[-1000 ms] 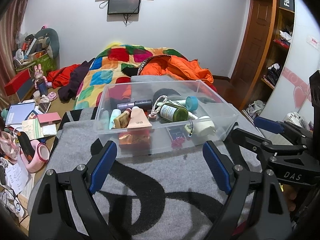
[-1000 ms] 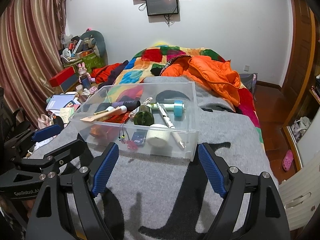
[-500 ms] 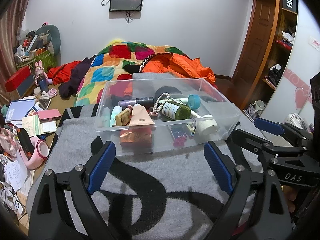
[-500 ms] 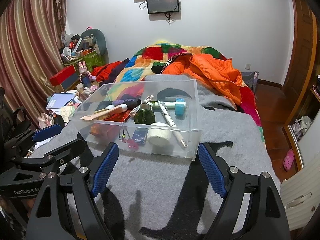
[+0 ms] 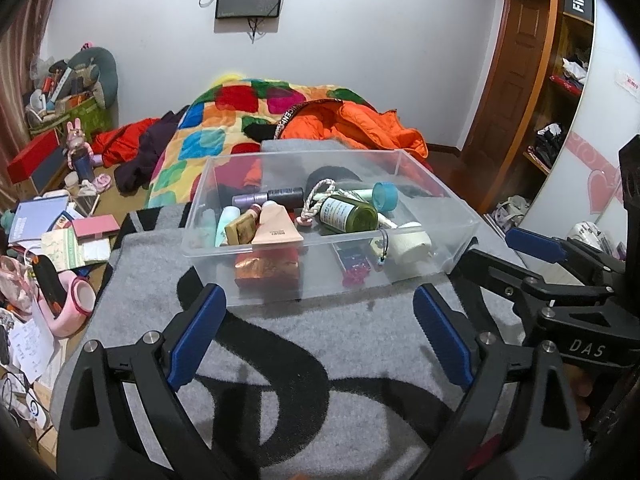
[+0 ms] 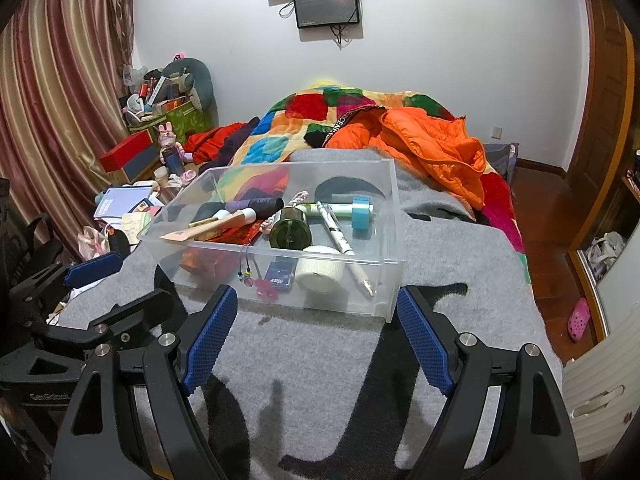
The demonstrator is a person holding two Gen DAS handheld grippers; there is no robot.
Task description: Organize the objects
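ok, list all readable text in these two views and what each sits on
"Fiilo": black sign on the wooden shelf unit.
"DAS": right gripper body, left wrist view.
"Max": small blue box in the clear bin.
Left gripper body lettering: too dark to read surely.
Green bottle label, beige tube print, orange jacket band: too small.

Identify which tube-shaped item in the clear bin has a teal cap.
The white tube lying near the bin's far side; its wide teal cap sets it apart from the purple-and-black tube.
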